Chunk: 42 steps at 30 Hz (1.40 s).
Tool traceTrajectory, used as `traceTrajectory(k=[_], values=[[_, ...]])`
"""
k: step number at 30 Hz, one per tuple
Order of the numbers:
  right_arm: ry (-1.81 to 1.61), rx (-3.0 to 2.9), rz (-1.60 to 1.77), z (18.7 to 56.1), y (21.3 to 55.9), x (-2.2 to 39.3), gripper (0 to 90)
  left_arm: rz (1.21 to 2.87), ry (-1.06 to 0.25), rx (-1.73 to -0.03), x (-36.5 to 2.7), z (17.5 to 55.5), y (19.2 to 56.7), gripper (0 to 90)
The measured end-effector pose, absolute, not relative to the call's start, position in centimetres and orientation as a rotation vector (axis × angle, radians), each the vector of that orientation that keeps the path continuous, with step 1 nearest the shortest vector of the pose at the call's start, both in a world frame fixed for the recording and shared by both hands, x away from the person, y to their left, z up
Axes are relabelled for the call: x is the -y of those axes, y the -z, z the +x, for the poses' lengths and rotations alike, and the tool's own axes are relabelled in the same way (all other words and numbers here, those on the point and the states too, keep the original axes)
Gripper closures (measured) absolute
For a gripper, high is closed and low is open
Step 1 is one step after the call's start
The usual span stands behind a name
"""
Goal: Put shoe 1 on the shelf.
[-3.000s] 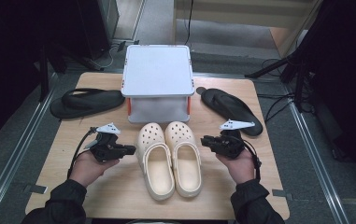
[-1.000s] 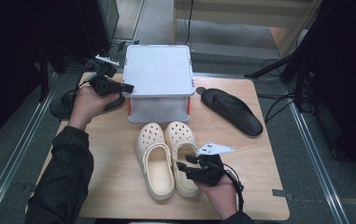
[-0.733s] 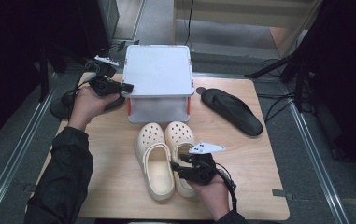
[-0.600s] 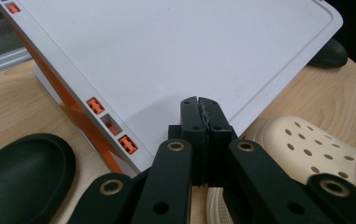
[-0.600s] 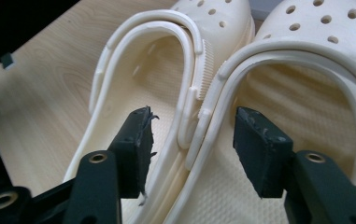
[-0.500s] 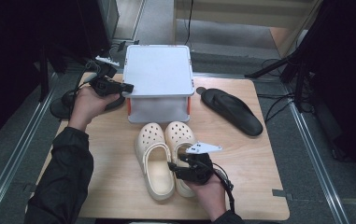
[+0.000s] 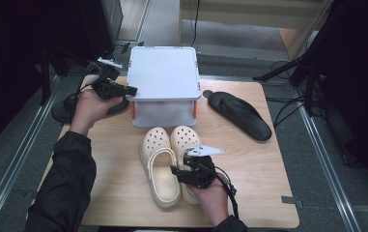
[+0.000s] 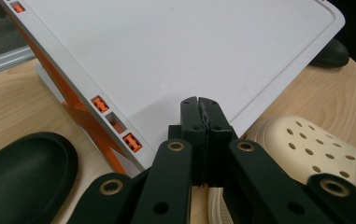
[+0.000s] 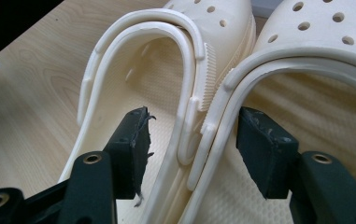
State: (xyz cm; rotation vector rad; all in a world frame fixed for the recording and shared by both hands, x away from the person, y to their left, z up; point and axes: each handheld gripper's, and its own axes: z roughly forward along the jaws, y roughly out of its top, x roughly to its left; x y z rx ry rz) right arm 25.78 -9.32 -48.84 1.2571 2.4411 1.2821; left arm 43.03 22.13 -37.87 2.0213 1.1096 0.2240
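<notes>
Currently the right gripper [image 7: 177,170] sits low over the heel end of the pair of cream clogs [image 7: 169,159], which lie side by side on the wooden table [image 7: 263,193] just in front of the white storage box [image 7: 162,86]. In the right gripper view its jaws have just been opening and now stand spread, straddling the two inner side walls where the clogs touch: one pad [image 9: 133,149] inside the left clog [image 9: 133,93], the other inside the right clog [image 9: 306,93]. Neither pad presses on anything yet.

The left gripper [image 7: 129,90] has its fingers pressed together, holding nothing, with the tips at the edge of the box lid [image 8: 175,51]. A black sandal [image 7: 239,115] lies to the right of the box, another [image 8: 24,177] to its left.

Risks, as I judge them:
- Pinching both walls at once: soft foam may buckle, and one clog could slide out on the lift.
- The heel straps are folded forward near the pads; catching one would tilt the grip.
- Closing off-centre would take a single wall and leave the other clog behind.
- Left tips are shut, with no hold on the lid; pushing could shift the box toward the clogs.
</notes>
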Motion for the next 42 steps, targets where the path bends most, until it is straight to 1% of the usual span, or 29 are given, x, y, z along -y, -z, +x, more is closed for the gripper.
traceTrajectory(k=[15, 16, 17, 20, 21, 22, 25, 33, 36, 38, 42], values=[[-1.206, -2.402, 1.334, 27.5, 49.6, 7.4, 45.6, 2.021, -0.233, -1.109, -22.0, 42.9, 37.9, 90.0], [-1.178, -2.389, 1.336, 27.7, 49.7, 7.1, 51.1, 2.021, -0.234, -1.108, -22.0, 42.9, 37.9, 90.0], [-1.169, -2.382, 1.333, 27.7, 49.8, 7.0, 51.9, 2.020, -0.233, -1.108, -22.0, 42.9, 37.9, 90.0], [-1.187, -2.375, 1.367, 27.9, 49.8, 7.1, 58.2, 2.022, -0.232, -1.101, -22.1, 43.0, 37.9, 90.0], [-1.187, -2.375, 1.367, 27.9, 49.8, 7.1, 58.2, 2.022, -0.232, -1.101, -22.1, 43.0, 37.9, 90.0], [-1.203, -2.362, 1.396, 27.9, 49.8, 7.3, 62.5, 2.022, -0.229, -1.098, -22.1, 43.0, 37.9, 90.0], [-1.236, -2.314, 1.432, 27.9, 49.8, 7.7, 67.8, 2.021, -0.229, -1.100, -22.1, 43.0, 37.9, 90.0], [-1.275, -2.314, 1.445, 28.4, 49.2, 8.4, 68.9, 2.021, -0.229, -1.100, -22.1, 43.0, 37.9, 90.0], [-1.285, -2.319, 1.416, 28.8, 48.3, 8.3, 68.9, 2.021, -0.229, -1.101, -22.1, 43.0, 37.9, 90.0], [-1.275, -2.345, 1.381, 29.9, 47.2, 7.9, 68.8, 2.022, -0.231, -1.102, -22.1, 43.0, 37.9, 90.0], [-1.269, -2.355, 1.353, 31.6, 46.6, 7.3, 68.7, 2.023, -0.230, -1.098, -22.2, 43.0, 37.9, 90.0]])
